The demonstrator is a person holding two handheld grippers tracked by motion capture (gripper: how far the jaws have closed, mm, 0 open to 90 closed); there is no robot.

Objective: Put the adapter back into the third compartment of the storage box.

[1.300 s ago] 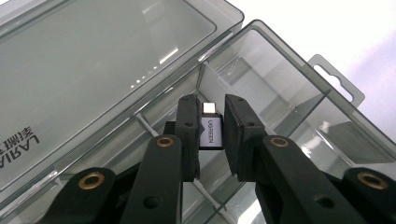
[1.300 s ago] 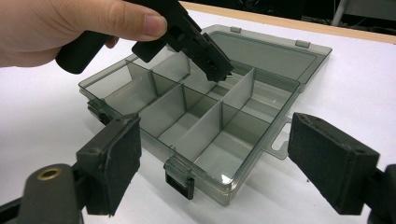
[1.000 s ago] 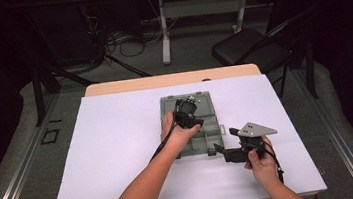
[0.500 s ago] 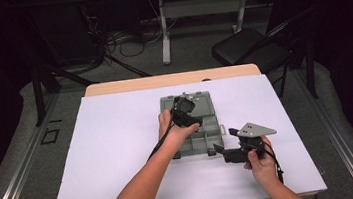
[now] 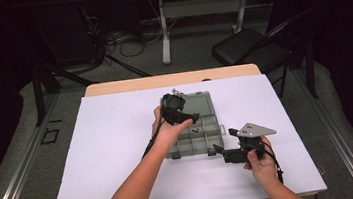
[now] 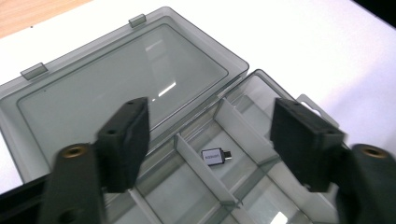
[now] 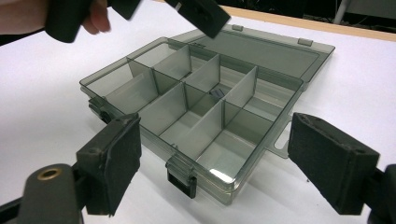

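A smoky clear organizer box (image 5: 206,126) lies open on the white table, its lid (image 6: 121,88) flat at the back. A small grey adapter (image 6: 214,156) rests in a middle compartment and shows as a dark speck (image 7: 217,93) in the right gripper view. My left gripper (image 5: 189,119) hangs above the box; its jaws have just been opening, and nothing is between the pads (image 6: 126,144). The adapter lies below them, untouched. My right gripper (image 5: 222,143) is open at the box's front right corner, with the box (image 7: 187,107) just ahead of its pads (image 7: 327,163).
White sheet (image 5: 115,156) covers the table, with a wooden edge (image 5: 127,85) at the back. The other compartments look bare. Latches (image 7: 180,177) stick out at the box's front. A black chair (image 5: 254,53) and a table frame (image 5: 194,12) stand beyond on the floor.
My left gripper has risen from the box and drawn back a little, its jaws spreading apart. The right hand and gripper have not moved.
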